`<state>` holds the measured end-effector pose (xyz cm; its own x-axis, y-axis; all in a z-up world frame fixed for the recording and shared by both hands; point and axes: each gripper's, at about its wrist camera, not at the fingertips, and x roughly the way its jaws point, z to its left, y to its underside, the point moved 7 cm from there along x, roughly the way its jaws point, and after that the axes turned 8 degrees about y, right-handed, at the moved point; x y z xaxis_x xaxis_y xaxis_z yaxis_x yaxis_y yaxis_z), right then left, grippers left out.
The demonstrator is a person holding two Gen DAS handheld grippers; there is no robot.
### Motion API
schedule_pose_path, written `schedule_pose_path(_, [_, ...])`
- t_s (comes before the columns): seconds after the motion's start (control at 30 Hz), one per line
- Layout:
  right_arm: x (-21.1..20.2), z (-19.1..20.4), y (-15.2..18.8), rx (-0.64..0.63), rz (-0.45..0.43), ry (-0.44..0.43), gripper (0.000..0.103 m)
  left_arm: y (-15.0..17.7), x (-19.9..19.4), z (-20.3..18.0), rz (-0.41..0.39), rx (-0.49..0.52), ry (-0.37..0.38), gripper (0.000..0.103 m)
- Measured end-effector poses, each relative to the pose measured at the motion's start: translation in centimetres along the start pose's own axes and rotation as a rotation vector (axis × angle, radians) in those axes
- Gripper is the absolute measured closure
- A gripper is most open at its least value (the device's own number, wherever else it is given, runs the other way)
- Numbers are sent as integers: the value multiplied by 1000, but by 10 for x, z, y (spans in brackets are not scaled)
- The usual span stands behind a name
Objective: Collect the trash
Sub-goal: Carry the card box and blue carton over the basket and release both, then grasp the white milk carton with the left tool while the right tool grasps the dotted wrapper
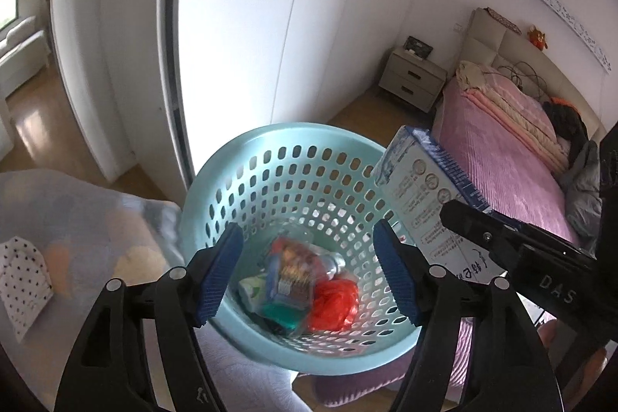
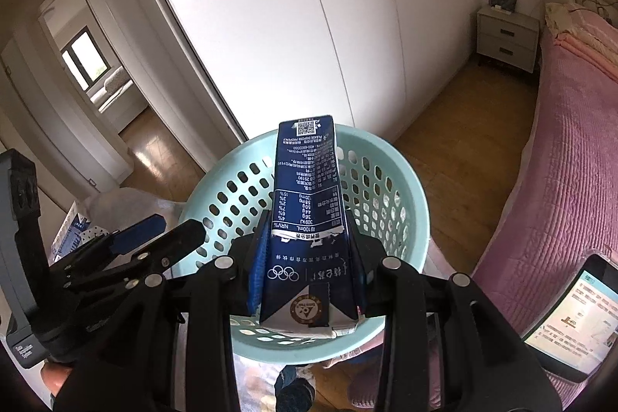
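Right gripper (image 2: 309,257) fingers clamped on dark blue milk carton (image 2: 307,219) held over the aqua basket (image 2: 417,219), left gripper (image 1: 309,269) fingers spread empty above trash (image 1: 297,280) in that basket.

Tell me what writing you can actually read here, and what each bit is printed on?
"PLEASE DISPOSE PROPERLY" and "100mL", seen upside down: on the dark blue carton held in the right gripper.
"DAS": on the right gripper's black body, in the left wrist view.
The carton's Chinese print and other figures, and the phone screen, are too small to read.
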<state>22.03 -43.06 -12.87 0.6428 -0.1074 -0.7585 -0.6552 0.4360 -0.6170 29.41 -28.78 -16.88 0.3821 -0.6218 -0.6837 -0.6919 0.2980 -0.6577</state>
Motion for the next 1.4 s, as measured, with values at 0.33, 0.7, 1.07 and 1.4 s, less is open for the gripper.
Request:
schedule_pose_path(0.33, [18, 17, -3, -12, 23, -10, 65, 2, -27, 15, -27, -29, -22, 35])
schedule_pose_path(0.7, [9, 40, 5, -28, 19, -25, 63, 16, -89, 54, -102, -99, -67, 31])
schedule_pose_path(1.07, [-14, 93, 17, -106, -2, -77, 63, 31, -156, 101, -186, -187, -131, 28])
schedule_pose_path(1.4, [-27, 169, 33, -245, -22, -153, 53, 35, -226, 170, -280, -253, -238, 17])
